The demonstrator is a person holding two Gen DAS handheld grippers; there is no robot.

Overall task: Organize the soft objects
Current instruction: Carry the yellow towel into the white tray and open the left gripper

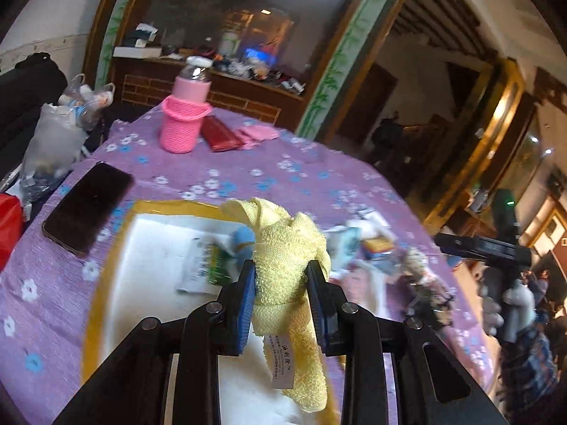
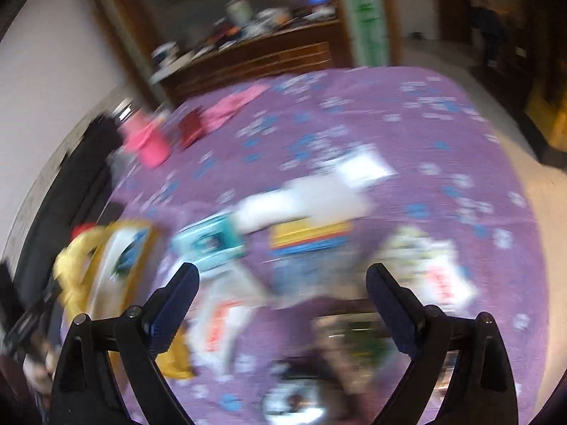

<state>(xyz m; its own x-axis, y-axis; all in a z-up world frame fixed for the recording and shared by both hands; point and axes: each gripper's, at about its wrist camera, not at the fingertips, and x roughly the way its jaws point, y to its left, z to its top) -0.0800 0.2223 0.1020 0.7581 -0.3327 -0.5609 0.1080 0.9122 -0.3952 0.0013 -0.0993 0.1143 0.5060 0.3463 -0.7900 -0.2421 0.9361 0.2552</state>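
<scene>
My left gripper (image 1: 281,271) is shut on a yellow towel (image 1: 283,258) with a white label, held above a white tray with a yellow rim (image 1: 106,248). A blue soft item and a printed packet (image 1: 212,262) lie in the tray. The towel (image 2: 76,265) and tray (image 2: 141,248) also show blurred at the left of the right wrist view. My right gripper (image 2: 281,283) is open and empty above a scatter of small soft items and packets (image 2: 308,237) on the purple flowered cloth (image 2: 354,117).
A black phone (image 1: 88,207) lies left of the tray. A pink knitted bottle holder (image 1: 182,120), a red wallet (image 1: 221,134) and a pink cloth (image 1: 260,132) stand at the far side. Plastic bags (image 1: 56,134) sit at the left edge. A small doll (image 1: 421,269) lies right.
</scene>
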